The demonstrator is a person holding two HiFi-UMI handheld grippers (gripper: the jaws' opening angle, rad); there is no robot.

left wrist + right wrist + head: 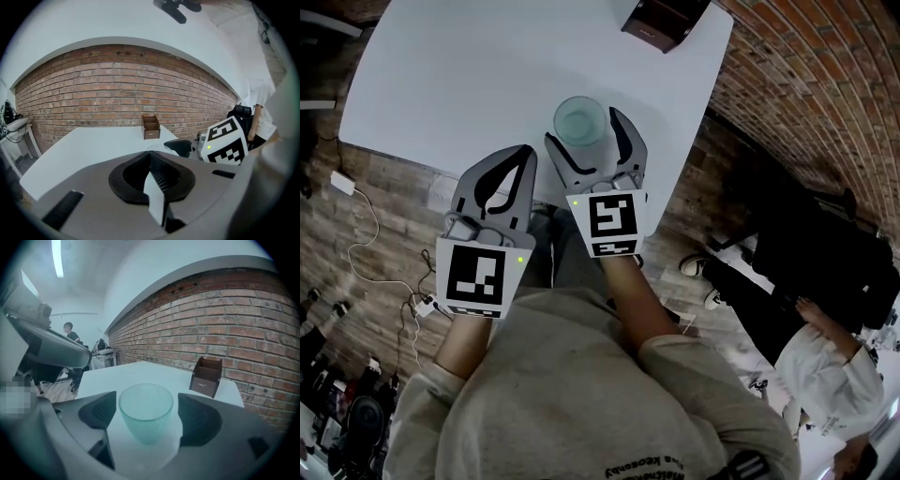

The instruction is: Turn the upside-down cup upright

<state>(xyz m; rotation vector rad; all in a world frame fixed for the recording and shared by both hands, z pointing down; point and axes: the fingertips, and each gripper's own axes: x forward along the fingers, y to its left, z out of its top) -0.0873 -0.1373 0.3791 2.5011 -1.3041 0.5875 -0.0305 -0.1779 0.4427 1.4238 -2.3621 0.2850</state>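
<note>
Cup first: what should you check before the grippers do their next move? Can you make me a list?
1. Cup stands mouth up on the table: ok.
2. Right gripper has its jaws apart, one on each side of the cup: ok.
3. A gap shows between each jaw and the cup, so nothing squeezes it: ok.
4. Left gripper has its jaws together with nothing between them: ok.
5. Wooden box stands well behind the cup, out of the way: ok.
6. Room between the cup and the table's near edge: cannot tell, the gripper hides it.
</note>
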